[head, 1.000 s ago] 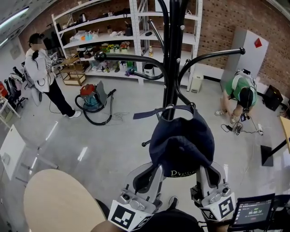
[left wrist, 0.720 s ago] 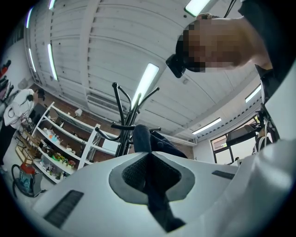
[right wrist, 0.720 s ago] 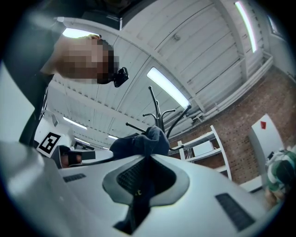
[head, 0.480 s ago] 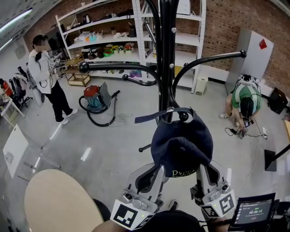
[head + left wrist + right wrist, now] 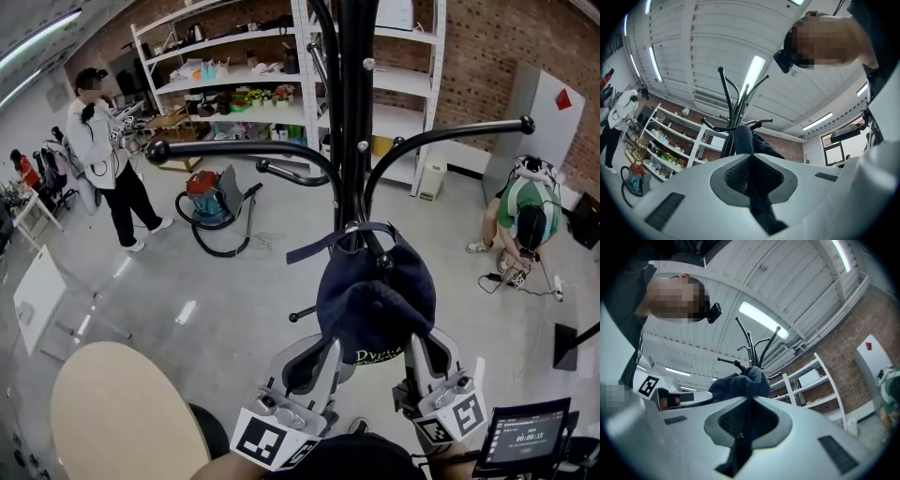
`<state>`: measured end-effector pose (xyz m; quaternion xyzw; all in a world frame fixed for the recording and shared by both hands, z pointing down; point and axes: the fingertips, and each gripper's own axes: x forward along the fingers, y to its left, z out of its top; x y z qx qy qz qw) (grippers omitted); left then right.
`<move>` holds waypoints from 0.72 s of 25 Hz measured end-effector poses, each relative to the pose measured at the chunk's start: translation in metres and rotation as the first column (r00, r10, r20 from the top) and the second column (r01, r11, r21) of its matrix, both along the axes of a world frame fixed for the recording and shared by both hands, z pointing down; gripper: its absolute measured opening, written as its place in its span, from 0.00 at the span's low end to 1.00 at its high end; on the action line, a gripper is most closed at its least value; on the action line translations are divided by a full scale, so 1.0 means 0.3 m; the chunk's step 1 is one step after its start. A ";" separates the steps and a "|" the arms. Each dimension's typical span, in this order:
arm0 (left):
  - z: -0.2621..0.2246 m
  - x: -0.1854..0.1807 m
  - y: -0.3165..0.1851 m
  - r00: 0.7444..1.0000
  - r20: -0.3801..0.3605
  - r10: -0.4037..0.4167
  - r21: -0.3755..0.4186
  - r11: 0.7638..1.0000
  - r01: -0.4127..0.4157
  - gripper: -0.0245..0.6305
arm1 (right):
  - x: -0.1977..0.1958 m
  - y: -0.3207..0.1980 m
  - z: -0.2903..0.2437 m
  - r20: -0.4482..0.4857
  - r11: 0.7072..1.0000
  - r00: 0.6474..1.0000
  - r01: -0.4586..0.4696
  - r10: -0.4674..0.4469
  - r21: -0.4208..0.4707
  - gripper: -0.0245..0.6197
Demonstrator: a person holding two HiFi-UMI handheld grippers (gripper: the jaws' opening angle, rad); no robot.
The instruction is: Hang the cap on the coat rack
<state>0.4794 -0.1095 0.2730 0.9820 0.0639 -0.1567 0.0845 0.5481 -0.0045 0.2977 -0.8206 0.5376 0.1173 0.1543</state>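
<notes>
Against the pole of the coat rack [image 5: 352, 141], just below its long curved arms, the navy cap [image 5: 375, 295] is held up. Its back strap is arched at the pole, though whether a peg is caught cannot be told. Pale lettering beginning "Dy" is seen on the cap's near edge; the rest is hidden. The left gripper [image 5: 326, 352] is clamped on the cap's left edge, with fabric pinched between closed jaws, and the right gripper [image 5: 417, 349] is likewise closed on the right edge. Right of the rack, a red diamond label [image 5: 563, 98] is carried on a white panel — no writing is legible there.
</notes>
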 end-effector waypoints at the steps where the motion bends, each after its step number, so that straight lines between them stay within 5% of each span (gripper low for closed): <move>1: 0.001 0.008 -0.002 1.000 0.000 -0.006 0.001 1.000 0.006 0.07 | 0.012 -0.005 0.005 0.005 1.000 1.000 0.006 -0.006 0.001 0.08; 9: 0.057 0.047 -0.045 0.996 0.049 -0.070 -0.011 0.997 0.071 0.07 | 0.074 -0.056 0.077 0.044 0.999 0.998 0.049 -0.048 -0.024 0.08; 18: 0.145 0.112 -0.106 0.983 0.125 -0.134 -0.017 0.990 0.137 0.07 | 0.178 -0.132 0.170 0.206 0.993 0.974 0.102 -0.090 -0.052 0.08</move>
